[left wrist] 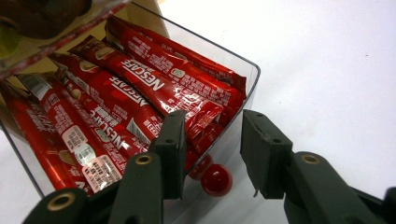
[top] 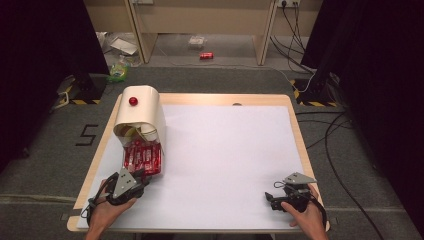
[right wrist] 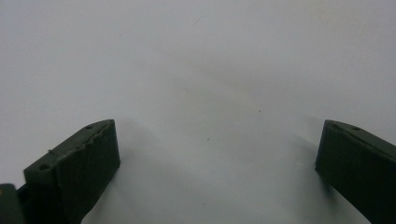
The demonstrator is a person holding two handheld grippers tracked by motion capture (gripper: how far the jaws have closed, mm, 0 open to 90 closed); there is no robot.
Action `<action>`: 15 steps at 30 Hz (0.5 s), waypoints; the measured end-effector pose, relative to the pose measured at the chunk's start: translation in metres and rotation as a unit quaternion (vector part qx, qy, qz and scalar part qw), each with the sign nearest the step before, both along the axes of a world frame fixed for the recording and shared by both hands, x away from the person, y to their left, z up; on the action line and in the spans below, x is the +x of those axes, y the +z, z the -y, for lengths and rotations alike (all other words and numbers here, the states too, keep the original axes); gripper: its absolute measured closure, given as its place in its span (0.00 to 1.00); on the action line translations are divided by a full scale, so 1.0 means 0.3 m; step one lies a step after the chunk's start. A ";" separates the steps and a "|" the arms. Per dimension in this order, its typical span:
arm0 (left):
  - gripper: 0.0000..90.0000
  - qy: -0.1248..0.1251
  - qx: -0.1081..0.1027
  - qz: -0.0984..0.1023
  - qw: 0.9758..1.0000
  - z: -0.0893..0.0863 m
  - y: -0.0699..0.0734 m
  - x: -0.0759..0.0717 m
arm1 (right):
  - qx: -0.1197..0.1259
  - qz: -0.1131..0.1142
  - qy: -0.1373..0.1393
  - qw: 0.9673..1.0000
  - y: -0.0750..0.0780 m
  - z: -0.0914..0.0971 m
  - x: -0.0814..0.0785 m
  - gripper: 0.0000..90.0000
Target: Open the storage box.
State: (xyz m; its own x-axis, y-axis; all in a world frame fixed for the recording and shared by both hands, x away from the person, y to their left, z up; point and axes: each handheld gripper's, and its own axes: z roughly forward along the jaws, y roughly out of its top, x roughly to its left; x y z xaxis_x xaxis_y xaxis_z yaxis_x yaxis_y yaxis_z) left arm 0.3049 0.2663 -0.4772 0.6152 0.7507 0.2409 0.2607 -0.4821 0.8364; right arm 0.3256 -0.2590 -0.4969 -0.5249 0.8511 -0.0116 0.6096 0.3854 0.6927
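A cream dispenser box [top: 145, 107] with a red ball knob [top: 133, 101] on top stands at the table's left. Its clear plastic drawer [left wrist: 250, 77] is pulled out toward me and holds several red Nescafe sachets [left wrist: 140, 86]. A small red knob [left wrist: 216, 179] sticks out from the drawer's front wall. My left gripper [left wrist: 212, 140] sits at that front wall with one jaw on each side of the knob, neither pad touching it. In the high view the left gripper [top: 145, 179] is at the drawer's [top: 142, 157] near end. My right gripper [right wrist: 217, 149] stands open over bare white table, also low right in the high view [top: 270, 200].
The white table top [top: 225, 150] has a wooden rim. On the floor beyond lie a red can [top: 206, 56], a green packet [top: 118, 72] and cables [top: 330, 130] at the right. Black curtains flank both sides.
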 end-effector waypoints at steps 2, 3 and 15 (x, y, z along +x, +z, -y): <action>0.70 -0.008 0.002 -0.004 1.000 -0.002 0.000 -0.005 | 0.000 -0.001 0.000 1.000 0.000 0.000 0.000 0.00; 0.71 -0.009 0.001 -0.005 1.000 -0.003 0.001 -0.007 | 0.001 -0.001 -0.001 1.000 0.000 0.000 -0.001 0.00; 0.82 -0.013 -0.009 -0.015 1.000 -0.014 0.028 -0.019 | 0.001 -0.001 0.000 1.000 0.000 0.000 -0.001 0.00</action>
